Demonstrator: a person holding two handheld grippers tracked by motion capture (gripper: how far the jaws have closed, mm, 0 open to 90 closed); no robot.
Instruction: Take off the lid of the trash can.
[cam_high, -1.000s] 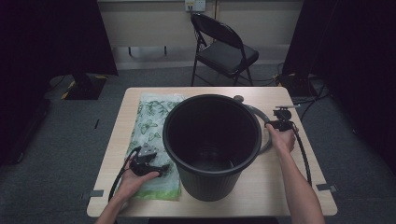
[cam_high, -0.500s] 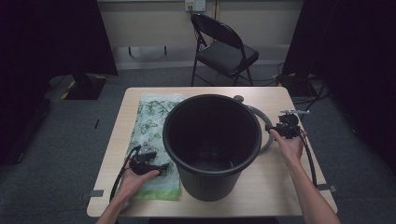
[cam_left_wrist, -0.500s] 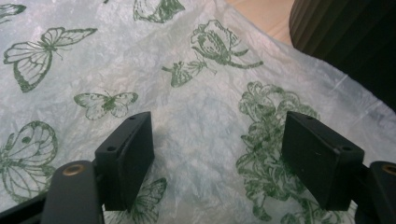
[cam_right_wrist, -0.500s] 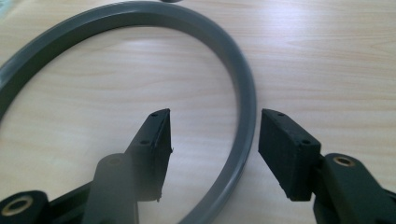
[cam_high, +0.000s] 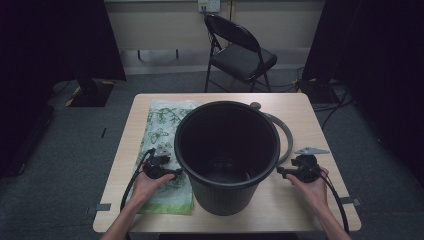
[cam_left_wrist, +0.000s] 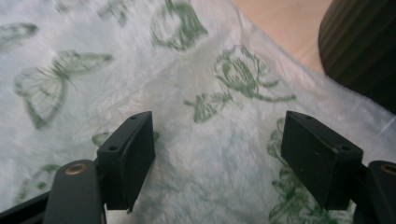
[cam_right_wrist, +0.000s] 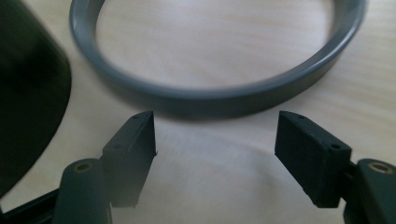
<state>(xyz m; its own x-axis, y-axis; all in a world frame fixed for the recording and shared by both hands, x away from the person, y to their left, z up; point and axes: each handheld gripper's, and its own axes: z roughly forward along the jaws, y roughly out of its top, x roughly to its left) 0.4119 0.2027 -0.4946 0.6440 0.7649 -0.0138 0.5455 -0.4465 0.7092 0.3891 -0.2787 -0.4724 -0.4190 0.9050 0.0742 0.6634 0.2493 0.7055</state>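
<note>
Meanwhile, both grippers gape empty: left gripper over butterfly-print cloth, right gripper near bench's right edge by black bucket

The worktop looked like pale wood laminate, smooth with a faint grain and a soft sheen. At centre frame the black bucket appeared to be matt plastic, its outer wall finely ribbed. Left of it lay a white sheet printed with green butterflies, thin, fibrous and slightly crinkled. The grey ring at upper right read as smooth, semi-gloss plastic. Each hand-held gripper's jaws were matt black plastic. The folding chair had a dark metal frame.
</note>
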